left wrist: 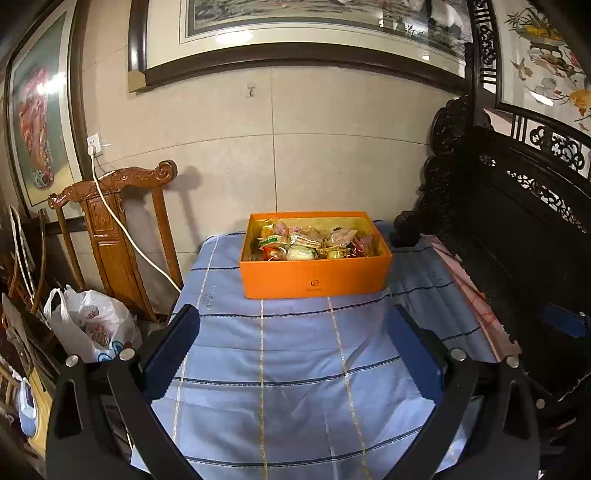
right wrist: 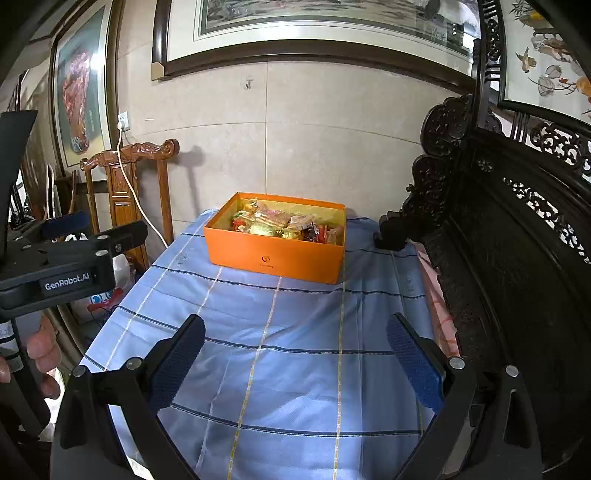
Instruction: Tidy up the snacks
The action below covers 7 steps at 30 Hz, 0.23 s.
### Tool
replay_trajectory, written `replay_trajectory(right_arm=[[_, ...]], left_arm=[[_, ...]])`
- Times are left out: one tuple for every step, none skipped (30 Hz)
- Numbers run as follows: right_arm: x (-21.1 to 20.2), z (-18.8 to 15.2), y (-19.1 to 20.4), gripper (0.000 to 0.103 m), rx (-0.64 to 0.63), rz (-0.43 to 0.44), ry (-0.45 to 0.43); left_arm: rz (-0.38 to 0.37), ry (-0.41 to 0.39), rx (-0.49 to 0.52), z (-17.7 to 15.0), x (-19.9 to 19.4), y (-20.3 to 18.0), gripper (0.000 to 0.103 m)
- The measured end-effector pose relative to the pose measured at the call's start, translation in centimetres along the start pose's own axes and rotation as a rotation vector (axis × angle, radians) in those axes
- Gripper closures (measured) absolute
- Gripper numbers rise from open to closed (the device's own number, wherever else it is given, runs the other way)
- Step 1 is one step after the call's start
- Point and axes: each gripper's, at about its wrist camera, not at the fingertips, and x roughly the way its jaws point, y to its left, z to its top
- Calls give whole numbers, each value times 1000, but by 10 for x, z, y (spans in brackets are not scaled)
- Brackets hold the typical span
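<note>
Worktop point(left wrist: 295, 369) fills the middle of both views, draped in a blue cloth crossed by dark and pale stripes. Dark carved furniture point(left wrist: 517, 240) runs along its right edge, with a pink patterned strip point(left wrist: 476, 295) lying between the two. A tiled wall behind carries framed pictures point(left wrist: 295, 33) and a small hook point(left wrist: 251, 89).

An orange box point(left wrist: 314, 273) sits at the far end of the cloth, close to the wall, open at the top and heaped with wrapped snacks point(left wrist: 306, 242). The left wrist view meets it square on; the right wrist view sees it from further right, so one corner points forward.

Left of the worktop stands a carved brown chair point(left wrist: 110, 221), a white cable point(left wrist: 122, 225) trailing across it from a wall socket point(left wrist: 94, 144). Only the left wrist view shows clearly the white plastic bag point(left wrist: 88, 325) on the floor by the chair; in the right wrist view it is mostly hidden behind the other device.

Only the right wrist view shows the left tool point(right wrist: 59, 229) from outside, at the left edge, with the hand point(right wrist: 40, 358) gripping its handle below. In its own view the left tool point(left wrist: 293, 354) is spread wide over bare cloth, holding nothing. The right tool point(right wrist: 295, 362) is likewise spread wide and holding nothing, well short of the box.
</note>
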Motion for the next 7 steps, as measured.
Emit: replay_trajectory(right_arm=[[0,0,0,4,-1,1,-1],[0,0,0,4,-3,1,0],[0,0,1,4,-3,1,0],[0,0,0,4,-4,3,0],[0,0,-1,4,-4,4,0],[0,0,-1,4,-4,3,0],[-1,0,0,4,-3,3,1]], left_arm=[[3,8,-6,0,1,0,4],[14,15,-14,1,3,1,4],[22,17,-22,0,3,1,4],[23,14,-26,0,3,1,4],[22,14,-22,0,3,0,4],[21,19,-19,0,3,-2,4],[18,29,-13,-1,5,-3,4]])
